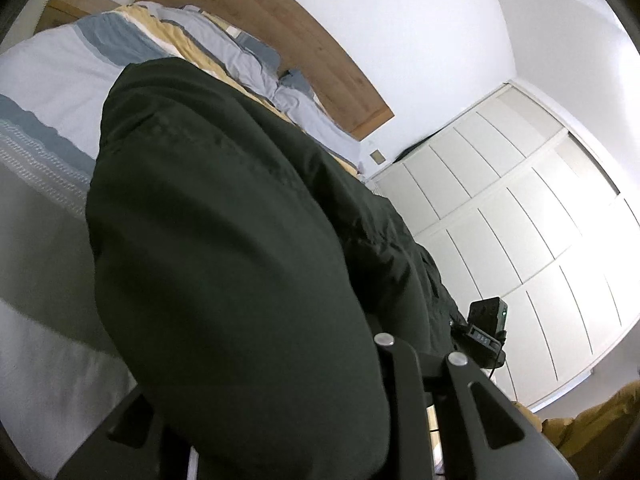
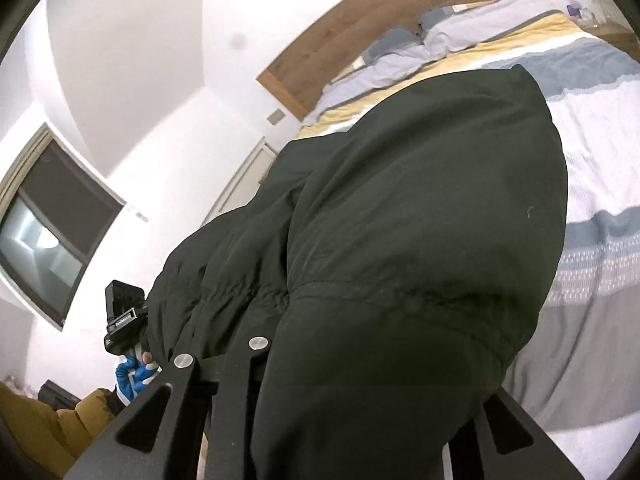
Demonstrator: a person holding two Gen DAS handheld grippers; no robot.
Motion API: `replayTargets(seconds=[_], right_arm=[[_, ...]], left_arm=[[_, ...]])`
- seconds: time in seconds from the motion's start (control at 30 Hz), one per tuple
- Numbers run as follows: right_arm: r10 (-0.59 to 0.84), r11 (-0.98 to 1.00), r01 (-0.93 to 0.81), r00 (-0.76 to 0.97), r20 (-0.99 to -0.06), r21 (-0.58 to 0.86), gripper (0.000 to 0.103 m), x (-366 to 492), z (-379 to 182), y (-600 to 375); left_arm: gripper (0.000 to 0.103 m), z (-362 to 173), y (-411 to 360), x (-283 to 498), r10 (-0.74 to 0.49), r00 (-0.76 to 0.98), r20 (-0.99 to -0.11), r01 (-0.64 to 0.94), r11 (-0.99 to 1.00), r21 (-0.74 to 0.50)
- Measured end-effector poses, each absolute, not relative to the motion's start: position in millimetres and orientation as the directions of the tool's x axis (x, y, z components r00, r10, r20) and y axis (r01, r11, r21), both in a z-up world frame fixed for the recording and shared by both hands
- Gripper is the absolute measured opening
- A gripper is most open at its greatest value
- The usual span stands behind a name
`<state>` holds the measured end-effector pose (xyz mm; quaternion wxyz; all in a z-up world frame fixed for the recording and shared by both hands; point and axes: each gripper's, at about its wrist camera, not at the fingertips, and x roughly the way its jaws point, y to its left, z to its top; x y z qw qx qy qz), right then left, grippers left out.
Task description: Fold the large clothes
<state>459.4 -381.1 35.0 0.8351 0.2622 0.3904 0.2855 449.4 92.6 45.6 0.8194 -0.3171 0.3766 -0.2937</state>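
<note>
A: How far along?

B: Early, going by the look. On the bed [image 1: 44, 80], nothing laid flat, nothing stacked. No crease set in the coat [image 1: 224, 240] either, just one loose dark bulk.

A: And left to do?

B: Nearly all of it, probably: spreading out on the cover, sleeves in, then halving.

A: Where, exactly?

B: Hoisted near the foot edge of the bed, well short of the headboard [image 1: 280, 28] and pillows. Stretched from one tool to the other, sagging between. Touching the cover or not: hidden, cannot tell.

A: Against the left gripper [image 1: 304, 420]?

B: Draped right over it, filling most of the left wrist view. Cloth heaped between the two fingers and spilling forward past them. Tips buried.

A: Open or closed, then?

B: Jaws fairly far apart, with cloth packed in the gap. Pinching it or merely carrying it: cannot tell.

A: Same for the right gripper [image 2: 340, 420]?

B: Much the same. Gathered waist seam and a snap just ahead of the fingers, hem end slumped over them. Jaws spread, cloth between, tips covered. Again no telling about the grip.

A: Anything smaller?

B: In the right wrist view, a blue-gloved hand [image 2: 132, 376] on the far tool's handle, beside the coat's edge.
</note>
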Motion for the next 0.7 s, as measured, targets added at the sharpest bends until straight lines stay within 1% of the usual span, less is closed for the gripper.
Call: replayTargets(seconds=[0.13,0.2,0.3,0.33,0.37,0.43,0.47,0.5,0.53,0.6,0.7], right_arm=[[0.687,0.686,-0.259,0.54,-0.487,0.68,0.022,426.8,18.9,-390.5],[0.69,0.677,-0.235,0.533,-0.489,0.697,0.022,411.8,4.3,-392.7],[0.672,0.697,-0.183,0.504,-0.543,0.693,0.022,387.9,-35.0,-396.7],[0.668,0.702,-0.168,0.493,-0.557,0.692,0.022,386.2,-44.5,-398.6],[0.658,0.712,-0.143,0.479,-0.581,0.687,0.024,379.5,-60.8,-402.1],[0.636,0.724,-0.083,0.464,-0.616,0.685,0.028,372.8,-87.4,-411.8],[0.627,0.725,-0.055,0.464,-0.626,0.686,0.036,370.9,-97.6,-417.7],[0.614,0.728,-0.022,0.464,-0.638,0.685,0.048,371.0,-106.7,-421.9],[0.594,0.736,0.015,0.465,-0.656,0.676,0.054,372.9,-113.5,-426.3],[0.562,0.754,0.052,0.467,-0.683,0.655,0.072,369.4,-117.8,-431.9],[0.51,0.781,0.087,0.484,-0.711,0.619,0.086,360.9,-112.9,-441.2]], left_arm=[[0.021,31.5,89.7,432.1,-0.714,0.535,-0.452,0.221,0.635,-0.74],[0.021,8.5,91.8,418.6,-0.701,0.525,-0.483,0.184,0.648,-0.739],[0.021,-24.6,100.6,397.8,-0.672,0.482,-0.563,0.144,0.694,-0.705],[0.022,-42.6,102.7,392.2,-0.65,0.459,-0.606,0.115,0.72,-0.684],[0.023,-52.4,105.4,389.5,-0.632,0.449,-0.632,0.095,0.737,-0.67],[0.029,-70.2,112.2,380.0,-0.6,0.434,-0.672,0.055,0.762,-0.645],[0.037,-80.4,118.8,378.3,-0.581,0.428,-0.692,0.007,0.768,-0.641],[0.044,-85.8,123.1,376.2,-0.576,0.428,-0.697,-0.02,0.765,-0.644],[0.046,-89.7,125.9,374.8,-0.57,0.428,-0.702,-0.035,0.765,-0.643],[0.051,-86.9,127.9,373.4,-0.555,0.431,-0.711,-0.046,0.774,-0.632],[0.055,-71.0,117.2,394.9,-0.521,0.424,-0.741,-0.047,0.804,-0.593]])
